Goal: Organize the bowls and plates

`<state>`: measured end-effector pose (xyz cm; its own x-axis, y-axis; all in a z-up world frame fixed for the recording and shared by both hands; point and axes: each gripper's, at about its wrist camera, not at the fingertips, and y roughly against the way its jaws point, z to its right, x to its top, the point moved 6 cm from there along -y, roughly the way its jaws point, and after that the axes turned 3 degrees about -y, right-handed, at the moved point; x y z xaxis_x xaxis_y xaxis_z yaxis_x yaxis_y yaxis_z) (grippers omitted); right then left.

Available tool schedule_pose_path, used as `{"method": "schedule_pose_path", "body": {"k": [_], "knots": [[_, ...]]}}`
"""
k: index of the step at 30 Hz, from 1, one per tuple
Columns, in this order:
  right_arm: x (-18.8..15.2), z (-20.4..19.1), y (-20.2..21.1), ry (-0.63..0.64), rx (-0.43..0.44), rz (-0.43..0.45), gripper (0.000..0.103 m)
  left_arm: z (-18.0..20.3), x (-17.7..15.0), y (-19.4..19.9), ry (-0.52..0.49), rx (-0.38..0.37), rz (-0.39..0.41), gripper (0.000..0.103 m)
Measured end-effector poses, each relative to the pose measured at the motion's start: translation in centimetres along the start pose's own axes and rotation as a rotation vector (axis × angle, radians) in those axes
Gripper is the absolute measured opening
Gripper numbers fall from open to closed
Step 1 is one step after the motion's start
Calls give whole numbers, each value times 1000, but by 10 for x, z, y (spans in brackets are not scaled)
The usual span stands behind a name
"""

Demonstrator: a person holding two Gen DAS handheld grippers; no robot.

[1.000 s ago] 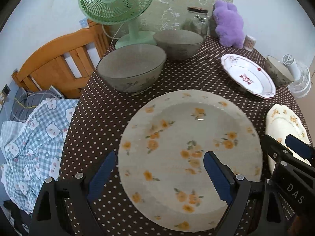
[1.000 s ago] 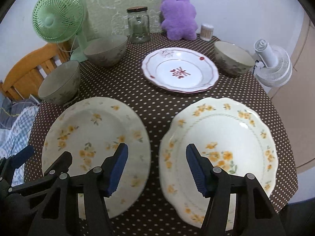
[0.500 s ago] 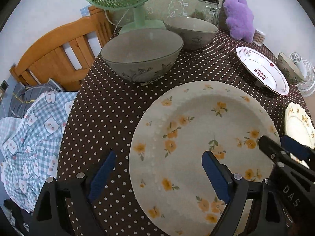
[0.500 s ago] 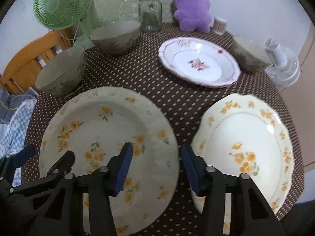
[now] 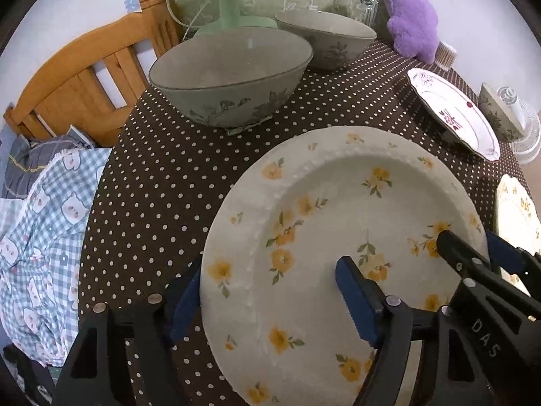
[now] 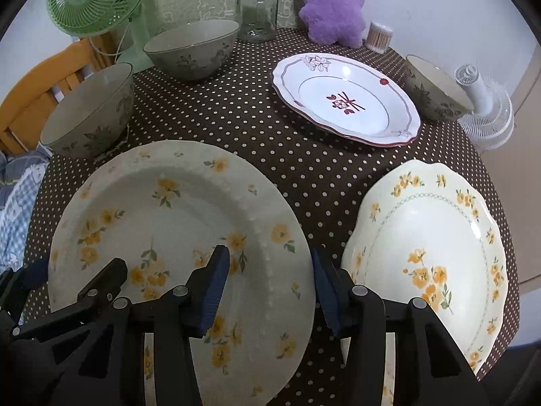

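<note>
The big flowered plate [image 5: 355, 237] lies flat on the table [image 5: 162, 182], and my left gripper [image 5: 267, 291] and right gripper [image 6: 267, 284] have closed in on its opposite rims, jaws released, straddling them; lifting looks next, toward the scalloped plate [image 6: 429, 247] beside it.

- A green fan [image 6: 98, 3] stands at the far left edge of the tabletop [image 6: 257, 125], which has a brown, white-dotted cloth.
- A lidded glass jar [image 6: 257, 8] stands at the back, a purple plush toy [image 6: 333, 5] to its right.
- A small tub of cotton swabs [image 6: 378, 35] sits just beside the plush.
- A white fan [image 6: 483, 105] is at the right edge.
- A wooden chair [image 5: 88, 77] holds checked fabric [image 5: 44, 237].
</note>
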<state>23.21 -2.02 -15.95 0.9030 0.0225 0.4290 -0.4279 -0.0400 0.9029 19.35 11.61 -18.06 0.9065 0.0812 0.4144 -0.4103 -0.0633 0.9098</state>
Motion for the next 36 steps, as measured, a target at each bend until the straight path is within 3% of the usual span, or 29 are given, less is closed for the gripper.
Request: {"method": "schedule_pose_path", "body": {"k": [15, 23, 36], "knots": [[-4, -4, 1, -2, 39, -36, 53, -4, -11, 6, -2, 33, -19, 76], [-13, -5, 8, -18, 41, -56, 48, -6, -19, 13, -18, 41, -21, 76], [-13, 1, 44, -32, 20, 2, 48, 5, -13, 45, -42, 22, 44, 75]]}}
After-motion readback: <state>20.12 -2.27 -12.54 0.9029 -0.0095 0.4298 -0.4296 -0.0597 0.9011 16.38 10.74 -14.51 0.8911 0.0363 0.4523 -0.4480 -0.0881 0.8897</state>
